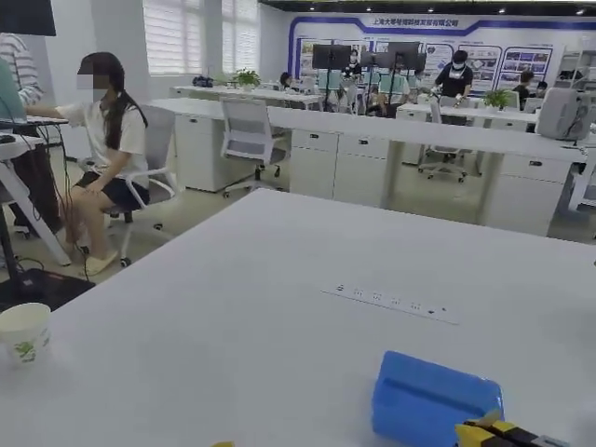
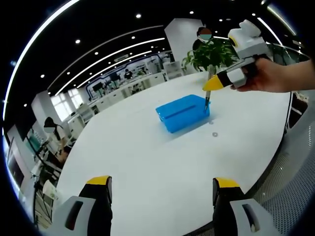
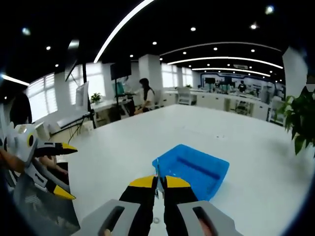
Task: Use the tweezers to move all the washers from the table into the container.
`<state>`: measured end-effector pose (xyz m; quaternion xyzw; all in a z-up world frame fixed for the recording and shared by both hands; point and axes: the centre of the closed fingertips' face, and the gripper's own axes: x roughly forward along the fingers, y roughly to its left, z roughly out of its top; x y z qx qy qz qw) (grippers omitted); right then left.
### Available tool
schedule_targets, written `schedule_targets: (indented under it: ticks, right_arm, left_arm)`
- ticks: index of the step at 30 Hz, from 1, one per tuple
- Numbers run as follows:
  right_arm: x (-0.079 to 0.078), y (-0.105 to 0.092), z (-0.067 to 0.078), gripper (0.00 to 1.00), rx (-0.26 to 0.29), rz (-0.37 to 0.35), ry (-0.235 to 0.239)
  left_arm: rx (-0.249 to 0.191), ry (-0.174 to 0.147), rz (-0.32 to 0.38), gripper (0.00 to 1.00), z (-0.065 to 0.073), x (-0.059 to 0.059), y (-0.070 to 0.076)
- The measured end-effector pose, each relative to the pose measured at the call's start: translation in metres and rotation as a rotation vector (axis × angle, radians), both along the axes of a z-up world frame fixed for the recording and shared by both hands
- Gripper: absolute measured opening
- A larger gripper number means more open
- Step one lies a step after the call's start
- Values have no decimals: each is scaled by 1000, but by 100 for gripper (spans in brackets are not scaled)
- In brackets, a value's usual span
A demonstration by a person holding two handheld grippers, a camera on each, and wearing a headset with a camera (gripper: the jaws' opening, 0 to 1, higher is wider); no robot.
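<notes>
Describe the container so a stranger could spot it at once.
Start at the big white table. On the near side, right of centre and this side of the socket strip, sits the container, with the tweezers by its corner. It is the only bright blue, rectangular open tray; the paper cup far left is white and round.

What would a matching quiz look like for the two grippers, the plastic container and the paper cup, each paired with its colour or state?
Things:
1. left gripper
2. right gripper
3. container
4. paper cup

Descriptions:
A. blue
B. shut on the tweezers
C. white with a green print
D. jaws wide apart, holding nothing

Pairs: 1-D, 2-B, 3-A, 4-C.
</notes>
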<state>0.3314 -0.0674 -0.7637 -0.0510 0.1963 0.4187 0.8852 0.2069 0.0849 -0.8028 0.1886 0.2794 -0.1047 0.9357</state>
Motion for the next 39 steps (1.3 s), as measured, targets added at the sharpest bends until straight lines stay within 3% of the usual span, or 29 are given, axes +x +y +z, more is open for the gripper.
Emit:
schedule_targets:
  ticks: [12, 15, 22, 28, 39]
  right_arm:
    - [-10, -5, -22, 2, -13, -24, 42]
    - [-13, -6, -30, 3, -28, -26, 58]
    - [-16, -8, -47, 3, -56, -26, 92]
    - [-15, -7, -52, 3, -90, -14, 90]
    - [-18, -8, -52, 3, -88, -15, 104]
  left_arm:
    - [5, 2, 3, 86, -1, 0, 2]
    - [3, -18, 10, 86, 3, 1, 3]
    - [5, -9, 8, 86, 1, 0, 2]
    - [11, 2, 0, 86, 0, -1, 0]
    - [6, -4, 4, 86, 1, -1, 1]
